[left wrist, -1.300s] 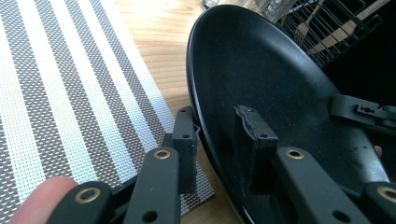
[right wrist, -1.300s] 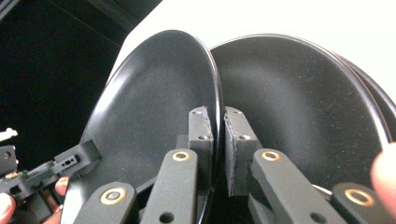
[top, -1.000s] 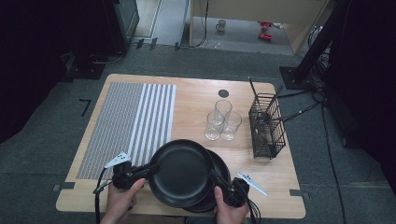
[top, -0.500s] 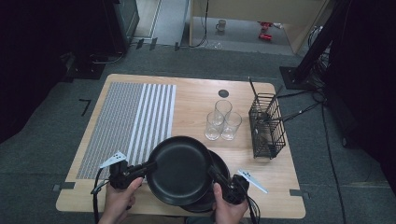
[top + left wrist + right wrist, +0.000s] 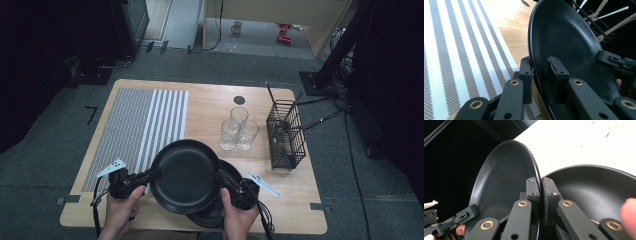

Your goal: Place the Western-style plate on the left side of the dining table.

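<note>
Both grippers, L (image 5: 156, 174) at 9 o'clock & R (image 5: 221, 176) at 3, clamp top plate (image 5: 186, 175), now lifted clear off lower plate (image 5: 235, 177), shifted left toward mat (image 5: 135, 125).

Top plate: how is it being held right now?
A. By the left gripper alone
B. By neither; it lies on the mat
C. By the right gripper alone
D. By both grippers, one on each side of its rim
D: the left gripper and the right gripper each clamp the rim of the top plate, on opposite sides.
</note>
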The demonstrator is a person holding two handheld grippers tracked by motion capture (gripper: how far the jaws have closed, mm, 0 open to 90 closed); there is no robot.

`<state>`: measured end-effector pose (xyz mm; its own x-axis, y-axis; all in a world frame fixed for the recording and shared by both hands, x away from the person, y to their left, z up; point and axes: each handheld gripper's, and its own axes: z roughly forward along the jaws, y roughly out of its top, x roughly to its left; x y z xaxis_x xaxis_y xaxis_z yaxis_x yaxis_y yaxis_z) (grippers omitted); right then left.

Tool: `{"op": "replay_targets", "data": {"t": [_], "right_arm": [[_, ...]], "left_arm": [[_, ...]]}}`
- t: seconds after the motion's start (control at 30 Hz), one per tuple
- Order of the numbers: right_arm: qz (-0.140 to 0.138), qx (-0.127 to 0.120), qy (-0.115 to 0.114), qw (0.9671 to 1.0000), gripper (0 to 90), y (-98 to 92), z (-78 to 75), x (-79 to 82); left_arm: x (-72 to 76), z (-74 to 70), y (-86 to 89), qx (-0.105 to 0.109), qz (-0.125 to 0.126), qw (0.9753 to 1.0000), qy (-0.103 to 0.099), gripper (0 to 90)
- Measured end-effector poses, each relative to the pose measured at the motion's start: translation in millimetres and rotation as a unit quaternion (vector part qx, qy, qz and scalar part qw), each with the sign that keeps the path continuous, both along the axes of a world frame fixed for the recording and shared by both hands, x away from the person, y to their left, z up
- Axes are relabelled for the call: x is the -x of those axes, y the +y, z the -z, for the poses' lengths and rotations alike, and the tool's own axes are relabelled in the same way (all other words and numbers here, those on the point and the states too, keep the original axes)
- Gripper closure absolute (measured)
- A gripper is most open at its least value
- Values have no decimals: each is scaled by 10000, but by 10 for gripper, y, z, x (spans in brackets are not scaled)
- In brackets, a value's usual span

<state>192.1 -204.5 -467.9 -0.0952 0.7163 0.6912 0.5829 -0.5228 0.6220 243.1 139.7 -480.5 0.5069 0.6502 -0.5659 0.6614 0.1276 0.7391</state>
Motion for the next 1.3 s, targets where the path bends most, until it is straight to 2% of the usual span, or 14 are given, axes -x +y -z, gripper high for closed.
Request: {"op": "replay_targets", "data": {"t": [0.37,0.87,1.13,1.3], "right_arm": [[-149,39,-16,9999,860,165,-56,-177],[-366,77,9,9993,860,434,-97,-502],[-470,139,-44,9988,859,527,-129,-653],[-513,163,3,9985,859,559,-131,-723]], "left_arm": [[-78,-29,173,31,-167,9999,-1,760],[-234,-50,443,62,-406,9992,23,759],[-316,-66,531,61,-507,9987,3,758],[-357,-54,562,67,-556,9984,27,757]]}}
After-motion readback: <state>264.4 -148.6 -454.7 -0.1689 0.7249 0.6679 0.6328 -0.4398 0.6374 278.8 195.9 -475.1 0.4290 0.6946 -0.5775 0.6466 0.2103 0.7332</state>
